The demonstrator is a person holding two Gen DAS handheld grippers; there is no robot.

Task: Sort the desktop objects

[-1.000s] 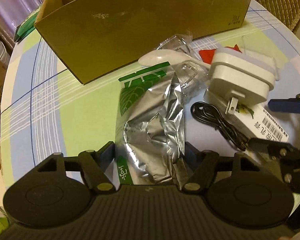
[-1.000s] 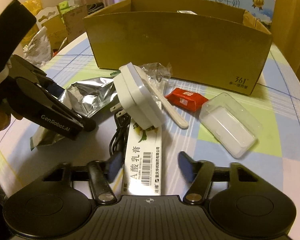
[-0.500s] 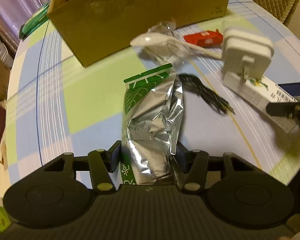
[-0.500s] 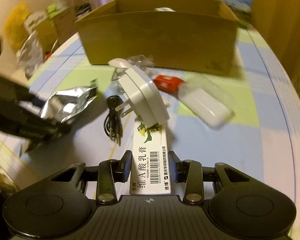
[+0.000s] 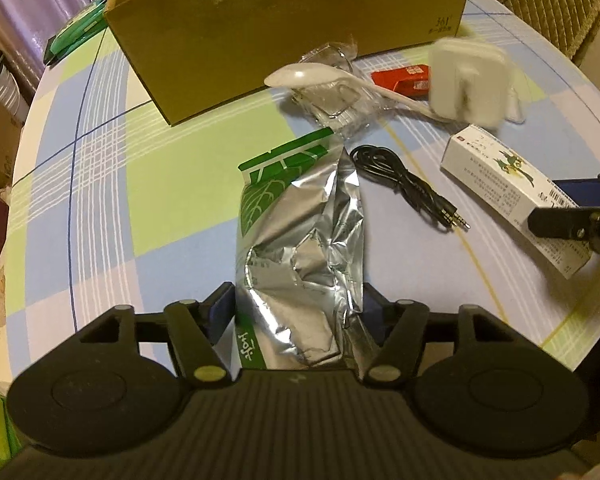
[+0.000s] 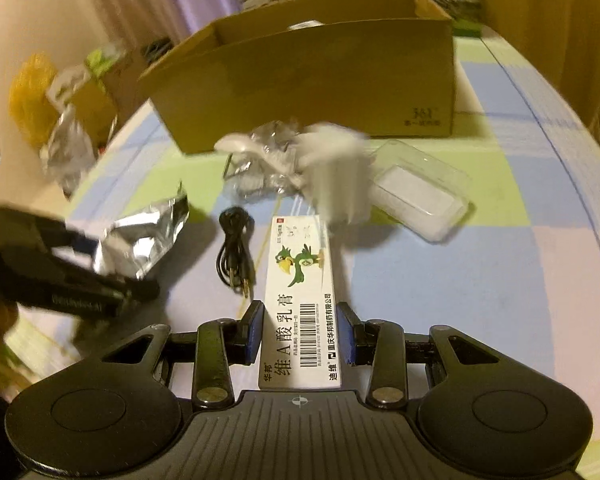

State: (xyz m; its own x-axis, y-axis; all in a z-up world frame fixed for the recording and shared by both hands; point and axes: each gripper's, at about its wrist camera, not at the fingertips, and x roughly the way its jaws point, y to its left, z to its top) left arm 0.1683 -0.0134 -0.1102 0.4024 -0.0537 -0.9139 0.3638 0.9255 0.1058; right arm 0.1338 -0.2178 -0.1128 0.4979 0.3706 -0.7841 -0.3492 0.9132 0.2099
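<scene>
Left gripper [image 5: 298, 304] pinches a crinkled silver-and-green foil pouch [image 5: 300, 236], long axis to 12 o'clock. Right gripper [image 6: 300, 330] clamps a long white cardboard ointment box w/ green bird print [image 6: 300, 304], also pointing 12. Open brown cardboard carton [image 6: 320, 76] sits at 12 of both, well apart; white charger [image 5: 466, 80] blurred.
</scene>
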